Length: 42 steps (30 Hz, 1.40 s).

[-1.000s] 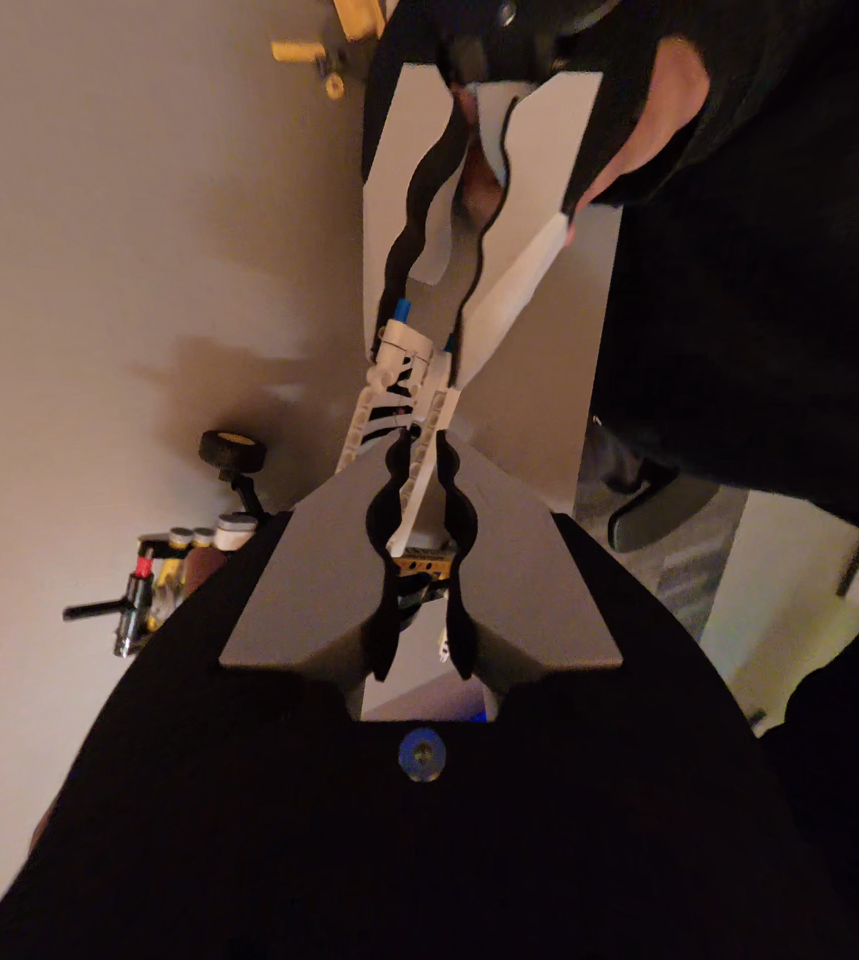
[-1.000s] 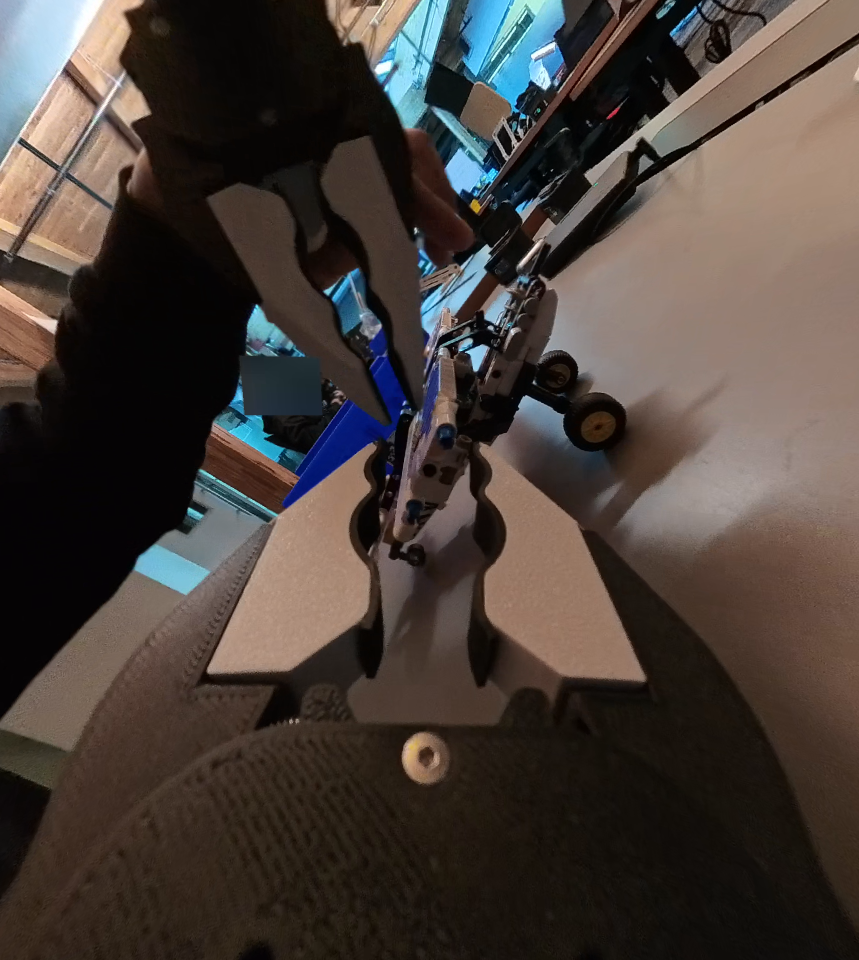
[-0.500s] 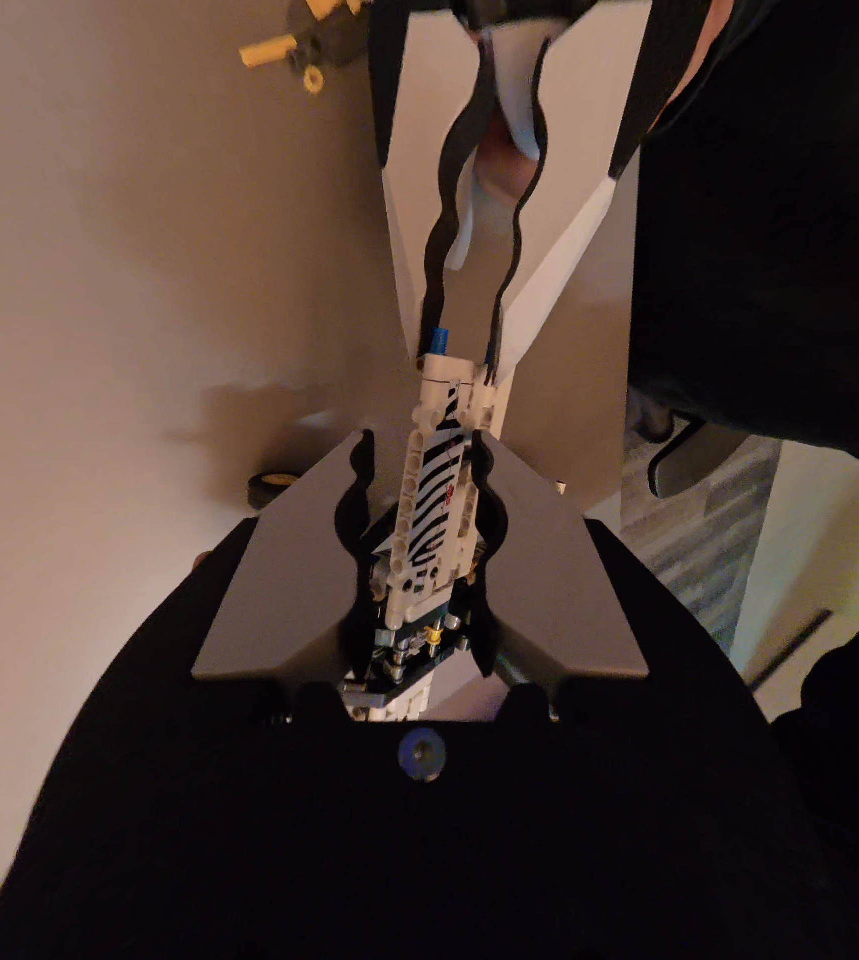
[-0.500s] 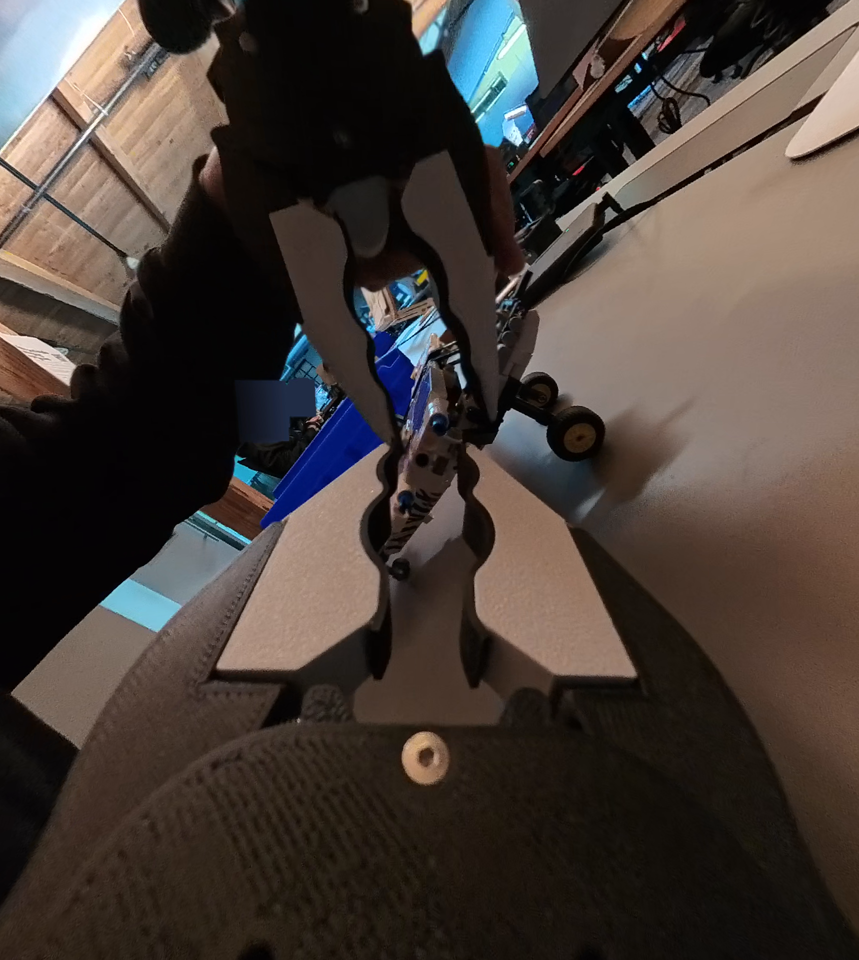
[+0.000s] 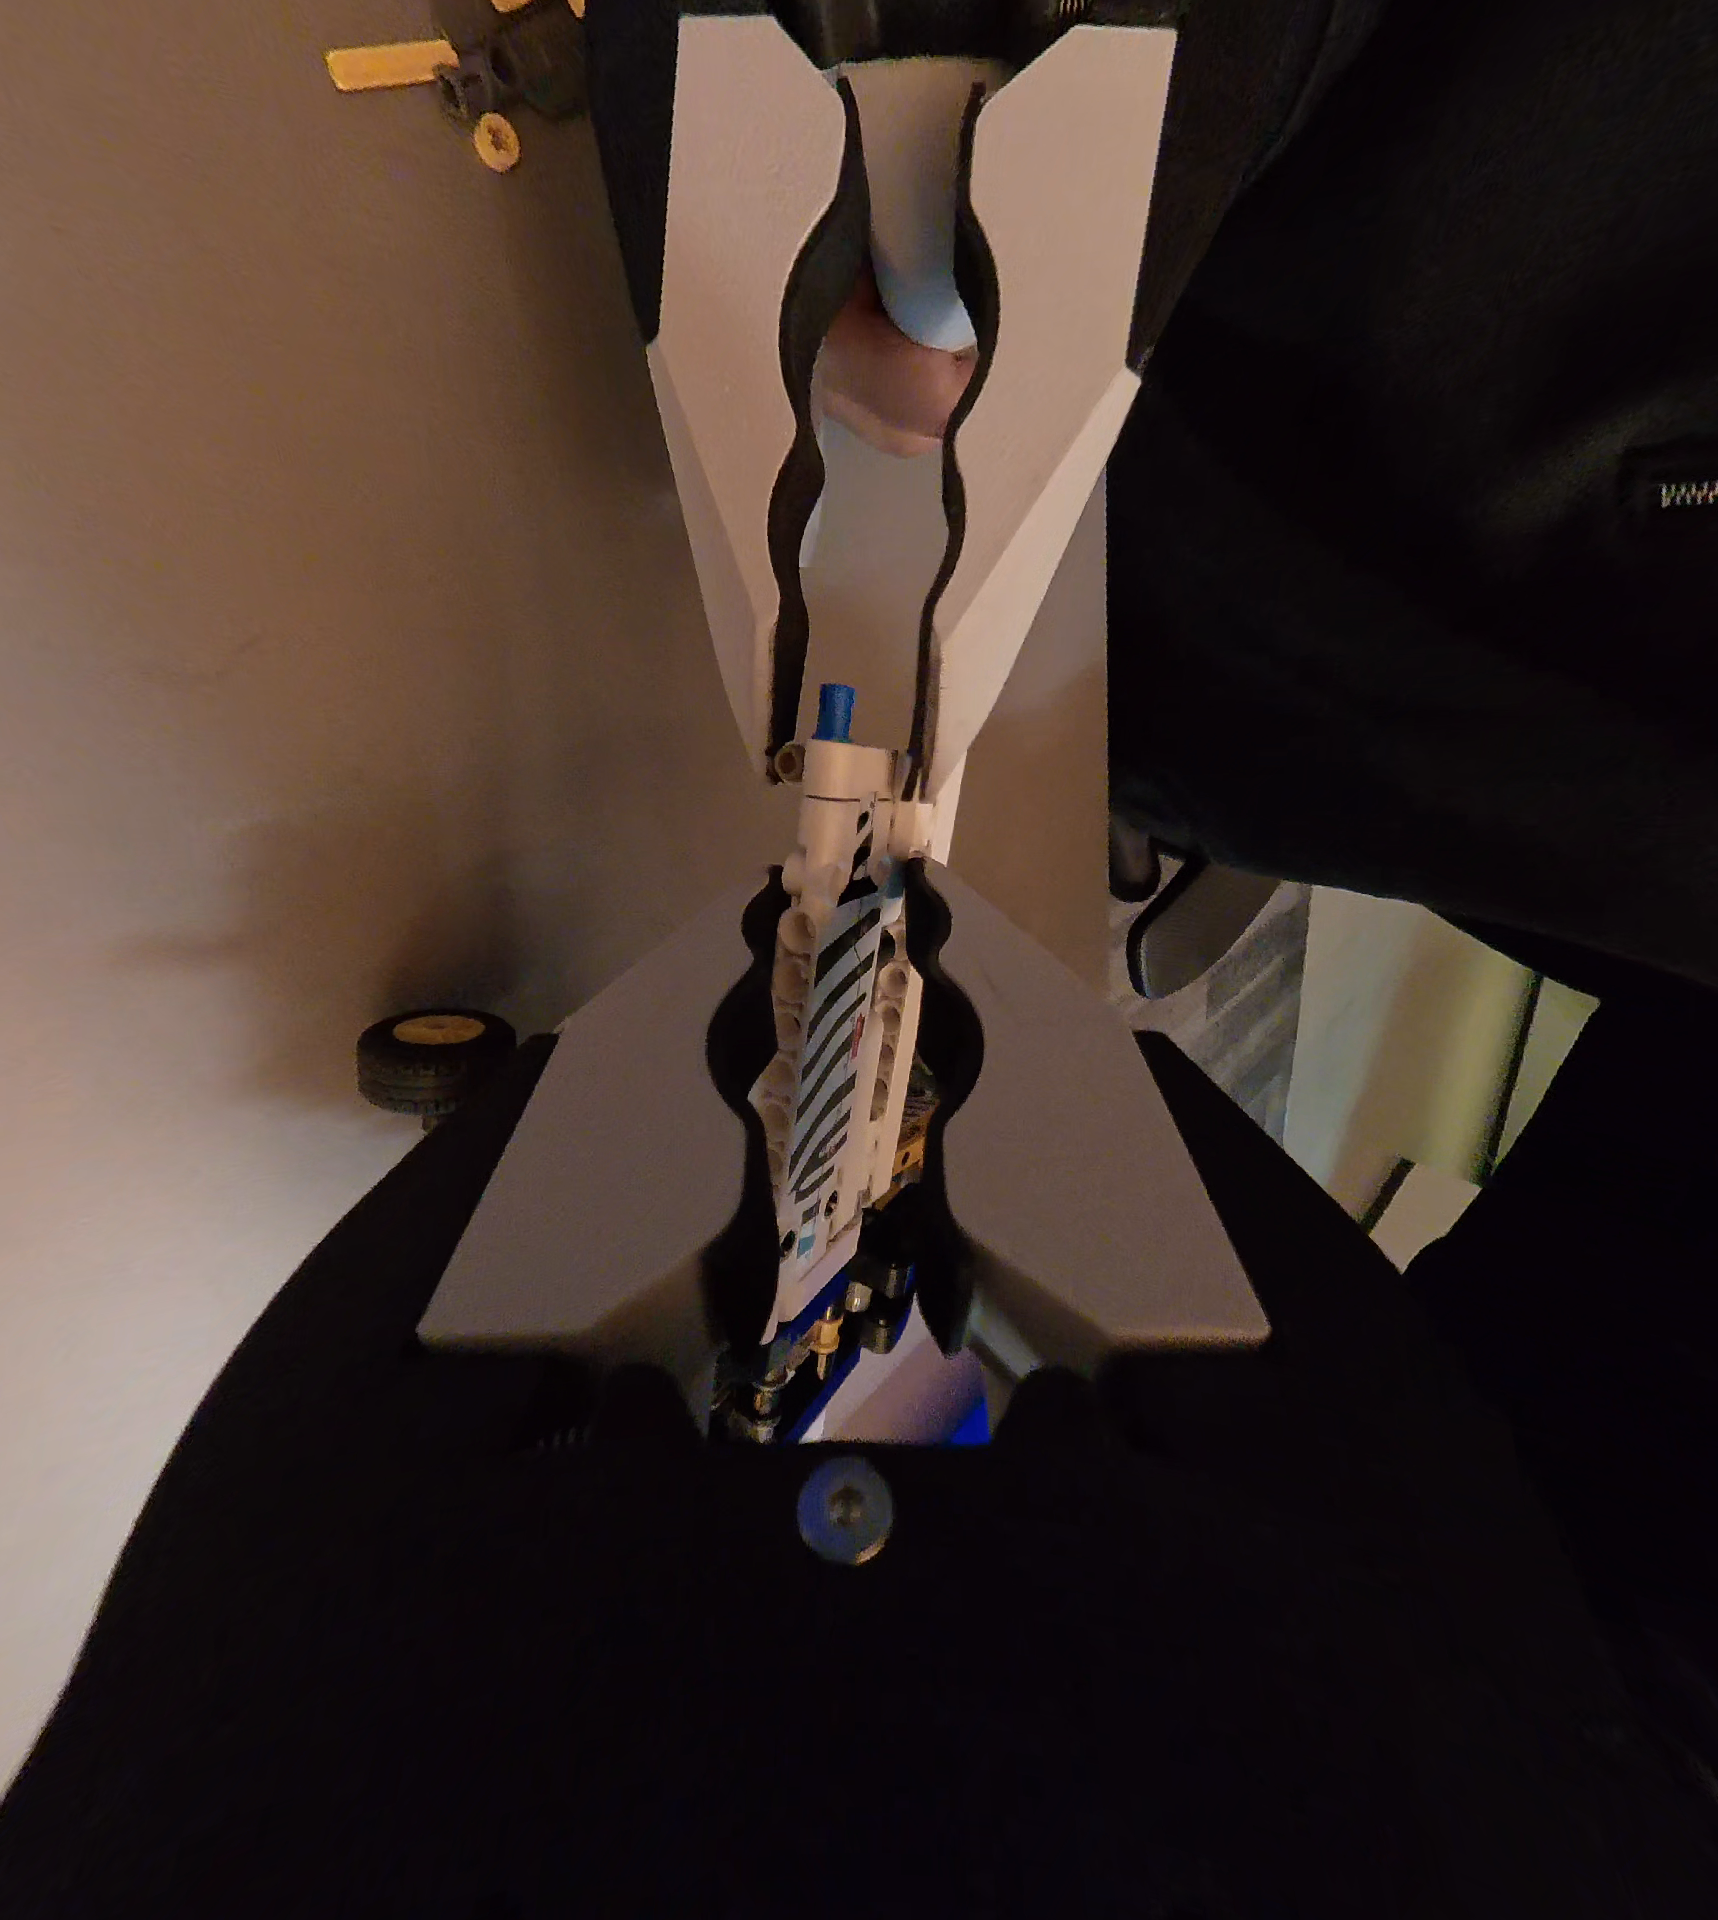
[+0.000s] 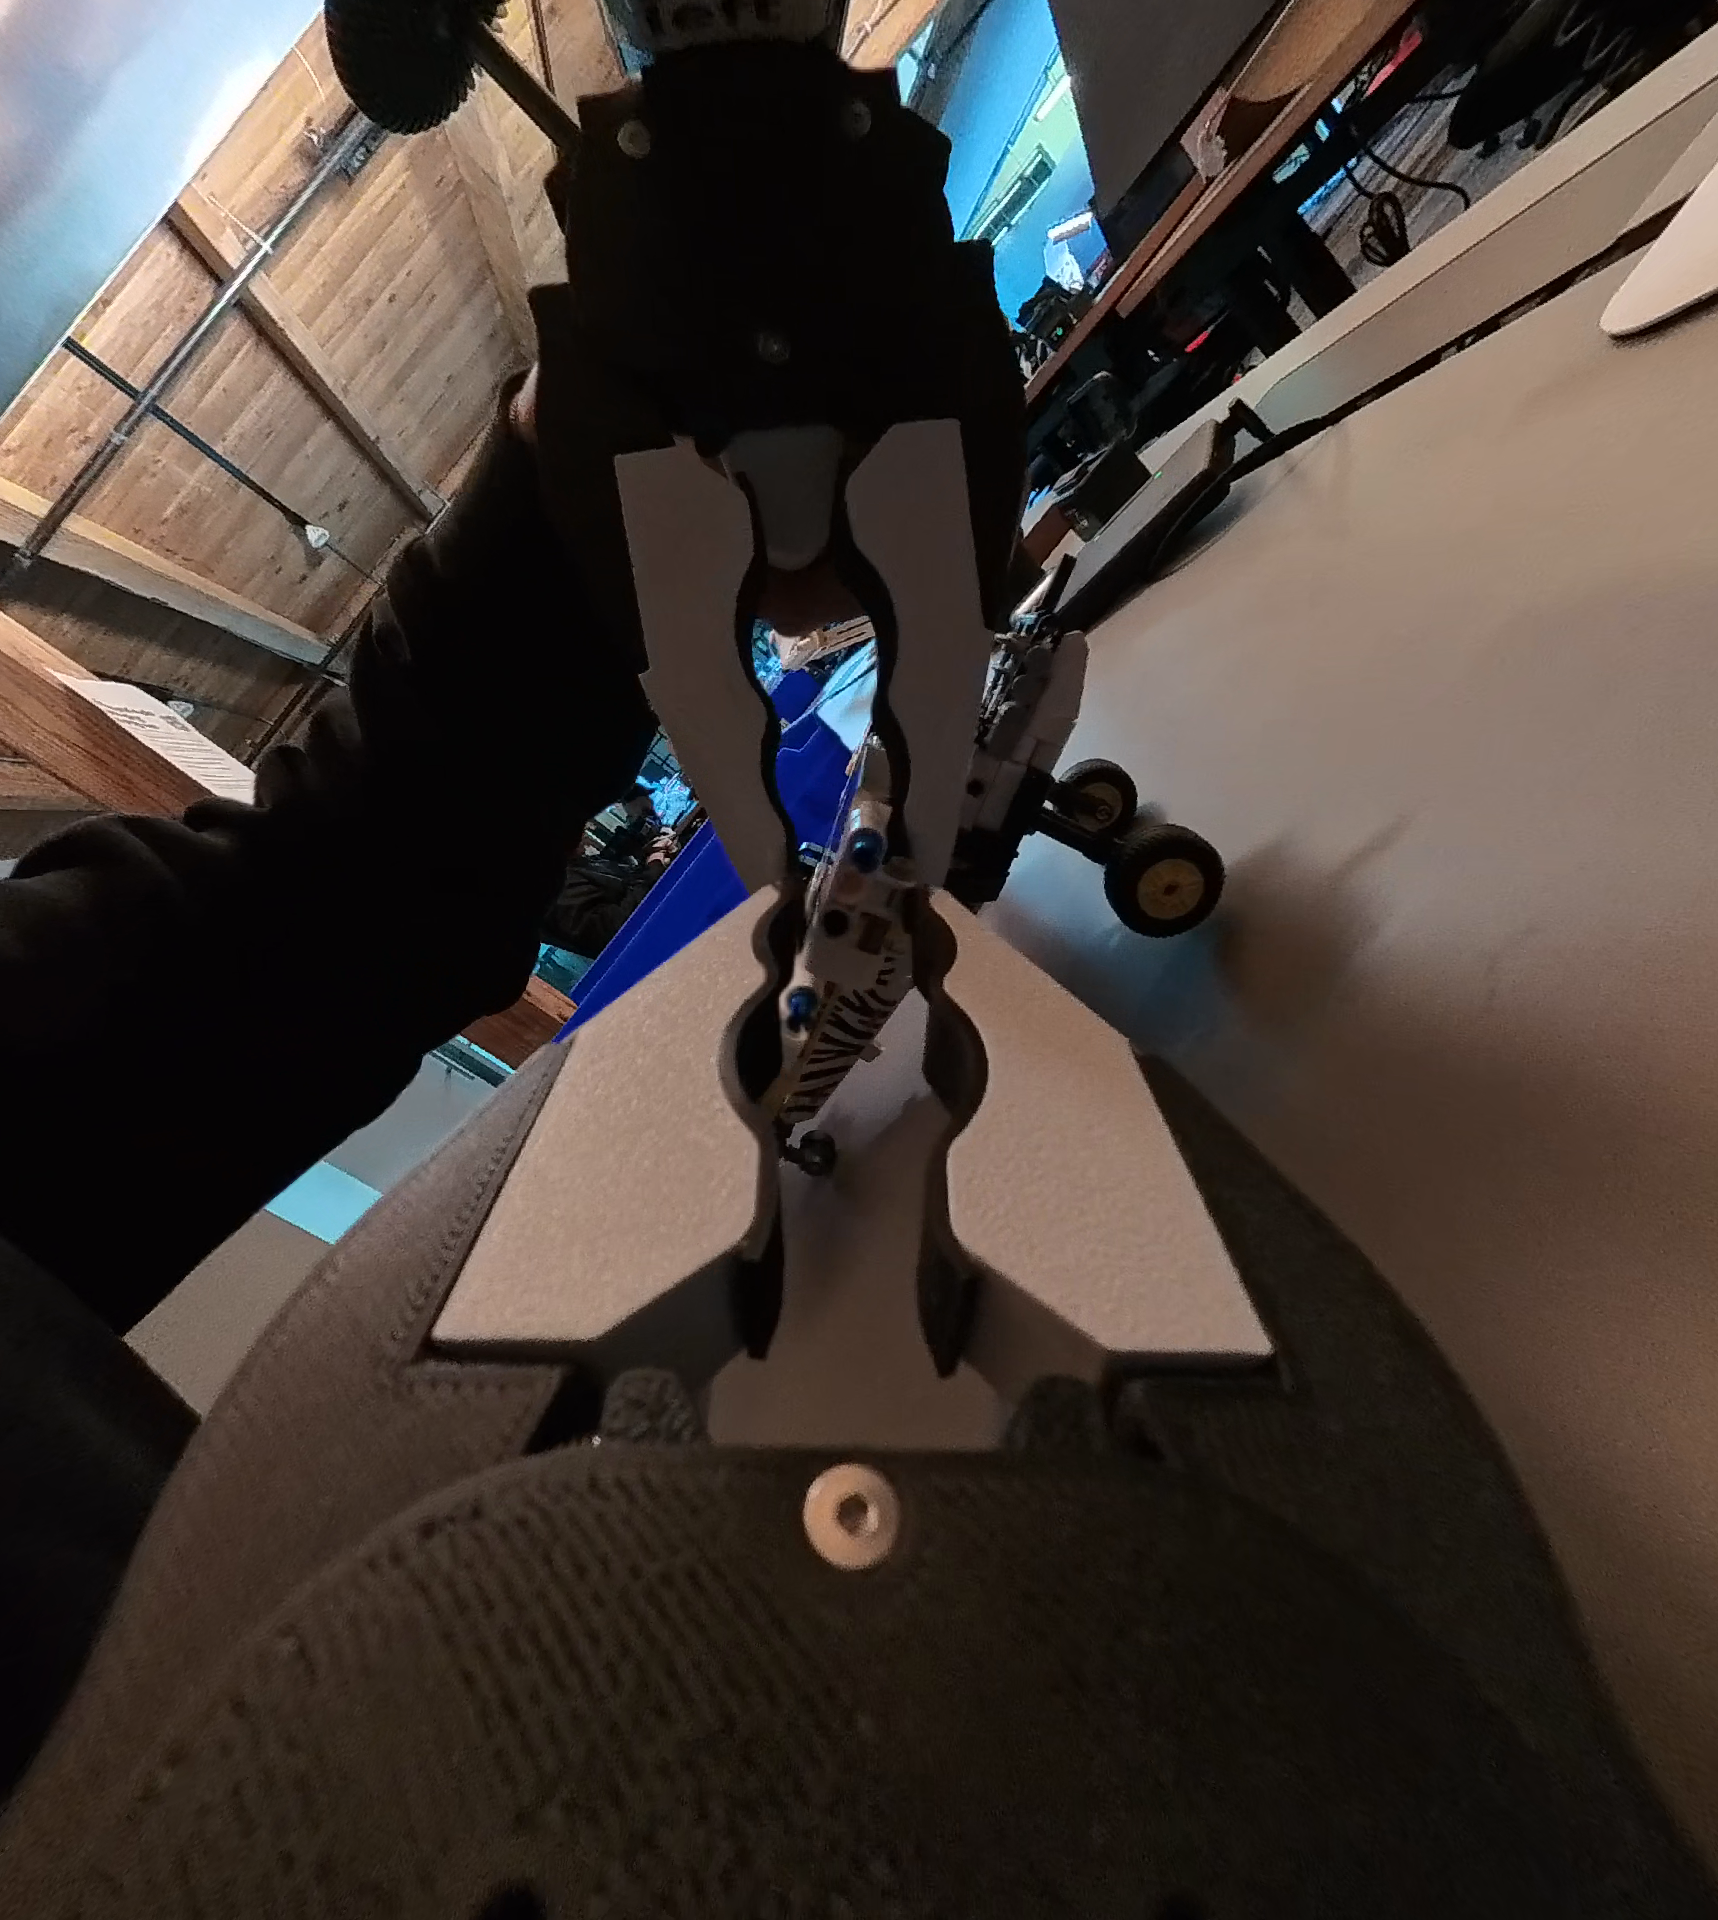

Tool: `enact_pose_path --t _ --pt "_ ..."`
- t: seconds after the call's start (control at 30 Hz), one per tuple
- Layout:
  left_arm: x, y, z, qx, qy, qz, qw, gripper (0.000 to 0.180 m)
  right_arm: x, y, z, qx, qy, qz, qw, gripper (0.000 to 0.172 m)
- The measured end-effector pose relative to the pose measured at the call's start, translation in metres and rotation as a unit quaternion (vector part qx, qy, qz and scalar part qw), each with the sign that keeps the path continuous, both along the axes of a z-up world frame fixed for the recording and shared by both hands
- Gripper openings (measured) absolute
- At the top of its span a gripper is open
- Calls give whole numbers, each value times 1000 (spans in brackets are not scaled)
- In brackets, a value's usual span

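Here we see both grippers clamped nose to nose on one white toy-brick panel with black zebra stripes (image 5: 839, 1049): the left gripper (image 5: 847, 883) grips its lower stretch, the right gripper (image 6: 860, 914) its blue-pinned end, above the grey table (image 6: 1457, 831), near a small yellow-hubbed wheeled brick model (image 6: 1094, 800).

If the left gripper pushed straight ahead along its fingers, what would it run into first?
Most likely the right gripper, whose fingertips face it head-on just past the white striped brick panel that lies between the left gripper fingers. Depth is hard to judge here.
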<state>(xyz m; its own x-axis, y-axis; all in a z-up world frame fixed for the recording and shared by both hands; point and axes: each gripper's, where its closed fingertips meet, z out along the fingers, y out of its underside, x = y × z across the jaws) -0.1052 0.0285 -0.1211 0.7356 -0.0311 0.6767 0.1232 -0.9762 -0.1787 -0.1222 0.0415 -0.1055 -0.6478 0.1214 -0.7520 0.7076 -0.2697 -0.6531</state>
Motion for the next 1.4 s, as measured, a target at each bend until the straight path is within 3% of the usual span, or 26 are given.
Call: enact_pose_path --t 0.17,0.23,0.33,0.5,0.63,0.93,1.07,1.13,1.4 --pt "-4 1 0 2 9 13 1000 21 -2 0 1 -4 1 -7 1000 24" --pt "-7 0 1 3 17 19 1000 31 -5 1 -2 3 -3 -16 1000 32" --pt "-11 0 3 10 21 32 999 36 -8 2 -3 10 -1 -25 1000 30" --pt "-18 2 2 24 23 53 998 26 -14 4 -2 7 0 -36 999 28" --pt "-21 9 6 31 -18 78 996 17 -14 -1 -4 22 0 -28 999 14" --pt "-11 9 4 34 -35 57 997 13 -7 -3 -6 25 -11 -1 1000 14" --pt "-11 10 4 41 -24 56 997 13 -2 -3 -5 22 -5 10 1000 22" --pt "-11 9 5 43 -26 59 997 13 -1 -4 -7 28 -4 11 1000 16" --pt "-6 4 9 58 -42 66 995 14 3 -4 -4 33 -13 24 999 15"
